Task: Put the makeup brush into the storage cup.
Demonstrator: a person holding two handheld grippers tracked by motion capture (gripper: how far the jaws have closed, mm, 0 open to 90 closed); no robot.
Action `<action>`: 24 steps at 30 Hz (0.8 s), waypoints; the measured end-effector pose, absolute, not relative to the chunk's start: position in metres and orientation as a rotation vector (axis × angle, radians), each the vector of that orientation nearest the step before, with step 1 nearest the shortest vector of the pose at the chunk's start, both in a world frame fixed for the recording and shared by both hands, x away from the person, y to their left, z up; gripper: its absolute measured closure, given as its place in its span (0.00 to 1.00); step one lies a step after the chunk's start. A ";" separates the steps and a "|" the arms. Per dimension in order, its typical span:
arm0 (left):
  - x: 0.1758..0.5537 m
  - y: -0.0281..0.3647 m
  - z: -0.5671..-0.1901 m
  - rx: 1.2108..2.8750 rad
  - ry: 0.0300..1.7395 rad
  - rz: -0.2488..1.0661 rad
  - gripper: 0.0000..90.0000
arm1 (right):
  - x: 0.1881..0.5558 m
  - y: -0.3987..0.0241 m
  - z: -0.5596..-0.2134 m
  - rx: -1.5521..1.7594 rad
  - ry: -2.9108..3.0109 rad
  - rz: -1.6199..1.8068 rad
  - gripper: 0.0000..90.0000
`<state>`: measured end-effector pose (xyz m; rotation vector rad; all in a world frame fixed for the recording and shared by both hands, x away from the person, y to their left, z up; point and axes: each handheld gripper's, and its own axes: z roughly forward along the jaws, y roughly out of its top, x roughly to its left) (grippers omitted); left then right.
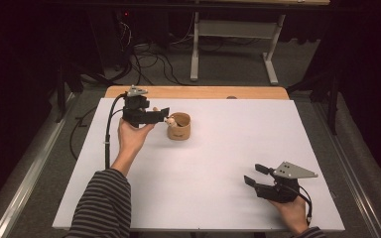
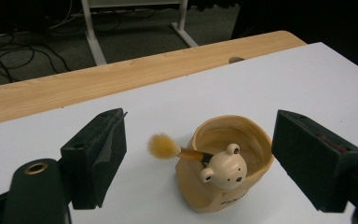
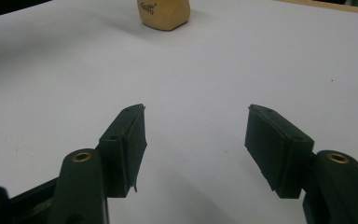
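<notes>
Two claws, right (image 1: 254, 174) and left (image 2: 198, 158), gape empty (one brush (image 2: 177, 150) in one cup (image 2: 256, 140)).

Dark room, grey floor (image 1: 228, 64), white-legged desk (image 1: 194, 54)

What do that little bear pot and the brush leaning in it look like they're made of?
The pot looks like glazed ceramic, maybe resin: smooth tan walls, soft sheen, a moulded bear head on its rim. The brush seems to have a wooden handle with an orange-brown gloss, and fluffy pale golden bristles, hair or synthetic.

Black left claw (image 1: 164, 115) and right claw (image 1: 254, 174), brass screws, trailing cables, grey plates, striped sleeves.
</notes>
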<state>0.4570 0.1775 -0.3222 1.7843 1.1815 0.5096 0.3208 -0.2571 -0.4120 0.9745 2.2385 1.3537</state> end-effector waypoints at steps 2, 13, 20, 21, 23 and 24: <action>0.455 0.178 -0.322 1.784 1.179 0.514 0.21 | 0.321 -0.257 -0.412 0.970 2.238 1.357 0.45; 0.446 0.182 -0.316 1.790 1.145 0.521 0.21 | 0.321 -0.257 -0.412 0.975 2.238 1.353 0.45; 0.442 0.184 -0.313 1.785 1.144 0.533 0.21 | 0.321 -0.258 -0.412 0.982 2.236 1.354 0.45; 0.442 0.185 -0.313 1.791 1.141 0.533 0.21 | 0.321 -0.258 -0.412 0.982 2.237 1.353 0.45; 0.440 0.187 -0.312 1.789 1.140 0.533 0.21 | 0.321 -0.257 -0.412 0.978 2.236 1.356 0.45; 0.440 0.187 -0.312 1.782 1.141 0.530 0.21 | 0.321 -0.257 -0.412 0.978 2.235 1.358 0.45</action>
